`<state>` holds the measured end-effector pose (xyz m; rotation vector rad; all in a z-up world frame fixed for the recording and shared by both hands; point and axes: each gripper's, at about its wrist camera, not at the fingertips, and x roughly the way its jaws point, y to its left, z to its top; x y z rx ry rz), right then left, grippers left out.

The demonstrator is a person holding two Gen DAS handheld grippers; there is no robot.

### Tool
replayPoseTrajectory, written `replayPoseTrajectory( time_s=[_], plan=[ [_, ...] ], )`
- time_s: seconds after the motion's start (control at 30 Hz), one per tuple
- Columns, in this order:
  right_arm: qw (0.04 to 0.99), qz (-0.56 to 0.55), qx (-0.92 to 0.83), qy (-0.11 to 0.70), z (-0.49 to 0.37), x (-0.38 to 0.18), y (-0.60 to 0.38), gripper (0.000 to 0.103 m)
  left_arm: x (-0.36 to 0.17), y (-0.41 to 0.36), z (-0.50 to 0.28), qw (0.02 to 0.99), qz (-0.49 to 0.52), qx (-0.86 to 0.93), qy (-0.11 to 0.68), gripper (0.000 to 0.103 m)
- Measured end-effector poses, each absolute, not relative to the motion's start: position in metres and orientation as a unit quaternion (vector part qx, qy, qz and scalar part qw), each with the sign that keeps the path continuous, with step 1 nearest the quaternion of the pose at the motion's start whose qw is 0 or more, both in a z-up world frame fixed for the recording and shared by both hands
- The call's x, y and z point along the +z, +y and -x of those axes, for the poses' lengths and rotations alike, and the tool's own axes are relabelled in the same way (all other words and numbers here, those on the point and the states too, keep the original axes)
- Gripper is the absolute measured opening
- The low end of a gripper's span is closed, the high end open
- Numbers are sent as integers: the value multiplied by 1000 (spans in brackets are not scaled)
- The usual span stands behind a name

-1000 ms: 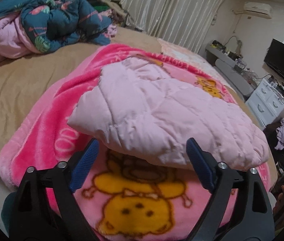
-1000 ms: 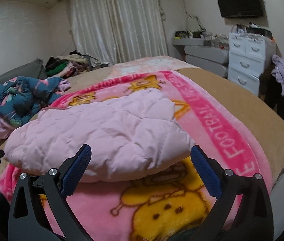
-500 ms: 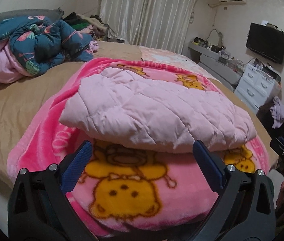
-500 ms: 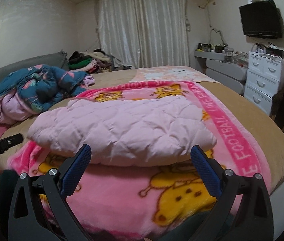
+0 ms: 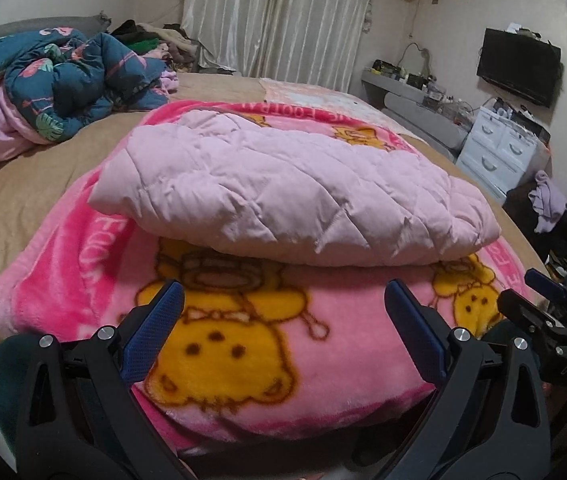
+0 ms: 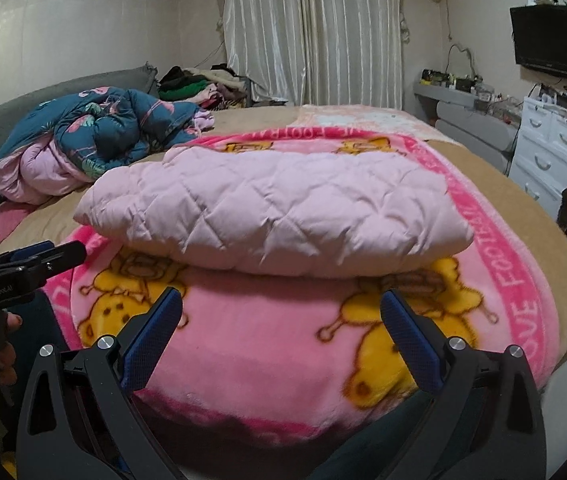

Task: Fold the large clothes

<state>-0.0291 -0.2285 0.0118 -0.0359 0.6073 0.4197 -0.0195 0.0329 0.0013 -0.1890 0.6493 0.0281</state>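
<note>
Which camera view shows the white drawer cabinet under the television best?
The right wrist view shows the white drawer cabinet best: its front is closer to square-on, and several drawers with handles are clear. In the left wrist view the cabinet appears smaller and more slanted, with dark clothes before its lower corner.

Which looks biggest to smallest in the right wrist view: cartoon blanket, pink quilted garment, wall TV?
1. cartoon blanket
2. pink quilted garment
3. wall TV; it hangs far back, so only its apparent size counts.
</note>
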Motion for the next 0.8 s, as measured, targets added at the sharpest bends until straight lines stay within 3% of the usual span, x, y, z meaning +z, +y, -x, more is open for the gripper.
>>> replayPoseTrajectory(
  time_s=[0.8],
  plan=[
    [931,15,209,299,22,11,-227,99,1,32,14,942,85,21,324,94]
  ],
)
